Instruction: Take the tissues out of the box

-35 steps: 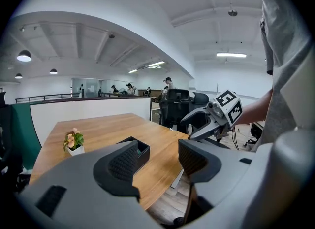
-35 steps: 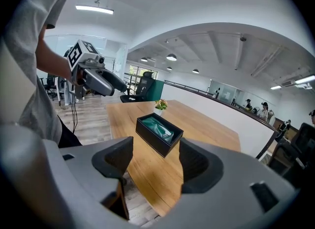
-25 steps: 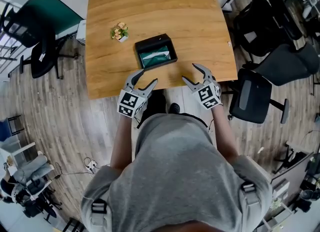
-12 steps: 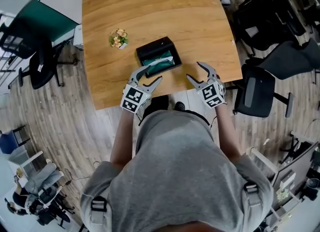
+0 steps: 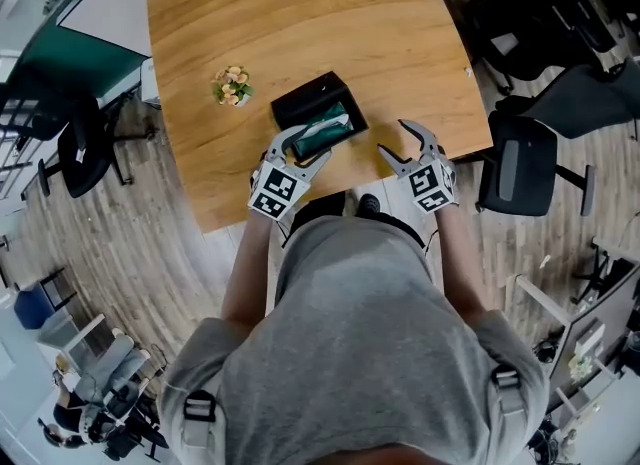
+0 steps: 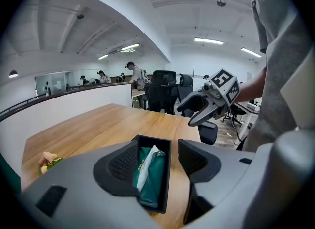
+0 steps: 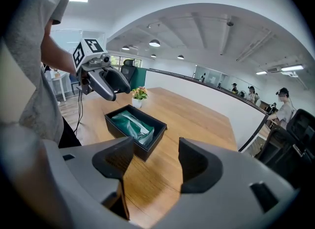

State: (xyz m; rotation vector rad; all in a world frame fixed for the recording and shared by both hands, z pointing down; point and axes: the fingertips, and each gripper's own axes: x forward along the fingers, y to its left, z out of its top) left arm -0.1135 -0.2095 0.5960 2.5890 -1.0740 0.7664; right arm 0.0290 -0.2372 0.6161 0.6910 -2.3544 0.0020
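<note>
A black open box [image 5: 300, 99] stands near the front edge of the wooden table [image 5: 300, 23], with a green tissue pack [image 5: 331, 126] lying inside it. My left gripper [image 5: 305, 145] is open at the box's near end, its fingers just over the rim. In the left gripper view the box [image 6: 170, 171] and the pack [image 6: 153, 176] show between the open jaws of the left gripper [image 6: 157, 161], untouched. My right gripper [image 5: 395, 139] is open over bare table to the right of the box. From the right gripper [image 7: 155, 161] the box [image 7: 147, 143] lies ahead to the left.
A small potted flower [image 5: 233, 85] stands left of the box, apart from it. A black office chair [image 5: 525, 165] is beside the table's right corner, and another chair [image 5: 85, 143] stands on the left. The person stands at the table's front edge.
Both grippers have moved forward and down toward the box. The left one has come from short of the table edge to the box's near end. Both stay open.
</note>
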